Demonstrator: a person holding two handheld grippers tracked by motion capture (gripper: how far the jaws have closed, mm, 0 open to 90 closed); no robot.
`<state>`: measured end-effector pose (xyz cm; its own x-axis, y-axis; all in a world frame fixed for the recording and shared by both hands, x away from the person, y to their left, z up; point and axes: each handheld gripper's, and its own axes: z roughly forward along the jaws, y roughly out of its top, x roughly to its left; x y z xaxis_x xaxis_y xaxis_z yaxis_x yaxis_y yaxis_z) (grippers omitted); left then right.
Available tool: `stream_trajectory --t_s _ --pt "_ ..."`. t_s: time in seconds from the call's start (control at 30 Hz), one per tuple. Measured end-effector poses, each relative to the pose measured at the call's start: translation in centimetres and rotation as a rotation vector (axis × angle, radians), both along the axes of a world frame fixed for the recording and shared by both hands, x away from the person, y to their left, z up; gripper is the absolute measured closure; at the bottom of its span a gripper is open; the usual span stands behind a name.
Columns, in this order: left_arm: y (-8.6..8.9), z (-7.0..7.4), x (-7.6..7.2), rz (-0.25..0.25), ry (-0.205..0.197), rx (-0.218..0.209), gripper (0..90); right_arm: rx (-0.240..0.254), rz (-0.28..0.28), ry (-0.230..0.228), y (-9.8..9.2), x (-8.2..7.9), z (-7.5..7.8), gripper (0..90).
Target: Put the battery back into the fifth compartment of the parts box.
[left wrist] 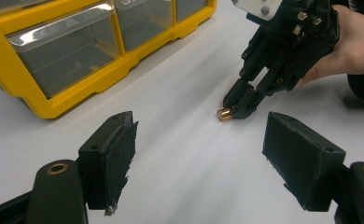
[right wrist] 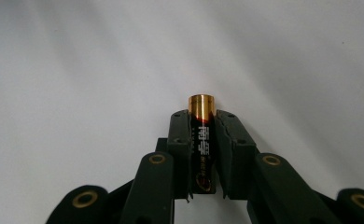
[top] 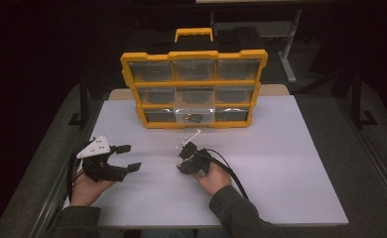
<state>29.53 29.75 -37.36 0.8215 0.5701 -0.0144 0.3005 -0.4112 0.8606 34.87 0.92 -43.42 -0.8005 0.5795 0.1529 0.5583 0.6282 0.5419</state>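
We've got the battery [right wrist: 202, 140] clamped lengthwise between our right hand-held gripper's [right wrist: 202, 149] jaws, gold tip poking out, low over the bench [right wrist: 77, 70]; our left hand-held gripper [left wrist: 199, 158] gapes wide.

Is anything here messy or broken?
Nothing looks broken or spilled. One oddity: the bottom middle drawer of the yellow organizer sticks out past the others, with small things inside. The right claw is shut on a battery at the white table.

The battery [right wrist: 202, 140] is a small cylinder with a black wrapper bearing red and white print and a shiny copper-gold end cap. It lies low on the white table [right wrist: 77, 70], clamped lengthwise between two black pads, its gold end poking out beyond them.
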Motion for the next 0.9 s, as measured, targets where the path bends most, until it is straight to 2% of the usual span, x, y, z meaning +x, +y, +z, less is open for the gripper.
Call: stream_trajectory --t_s 0.1,0.3,0.37,0.43,0.5,0.63,0.77,0.83,0.9 --pt "0.0 0.0 0.0 0.002 0.004 -0.002 24.7 0.003 0.014 0.003 -0.1 0.1 0.0 76.0" --pt "0.0 0.0 0.0 -0.001 0.005 0.004 24.7 0.04 0.044 0.047 -0.6 1.0 -0.1 76.2" --pt "0.0 0.0 0.0 -0.001 0.006 0.003 24.7 0.042 0.031 0.069 -0.8 1.1 0.0 76.2" --pt "-0.1 -0.1 0.0 0.002 0.009 -0.003 24.7 0.059 0.052 0.054 -1.0 1.3 0.1 76.2" --pt "-0.1 -0.1 0.0 0.002 0.01 -0.003 24.7 0.073 0.055 0.064 -1.1 1.2 0.6 76.2" --pt "-0.1 -0.1 0.0 0.004 0.01 -0.005 24.5 0.082 0.08 0.051 -1.3 1.2 1.6 76.2" --pt "-0.1 0.0 0.0 0.005 0.009 -0.006 24.5 0.057 0.107 0.022 -1.5 1.0 2.8 76.3" --pt "-0.1 0.0 0.0 0.008 0.01 -0.006 24.0 0.063 0.118 0.007 -1.7 0.9 3.3 76.2" --pt "-0.1 -0.1 0.0 0.01 0.011 -0.008 23.7 0.074 0.117 0.01 -1.9 0.9 3.9 76.3"
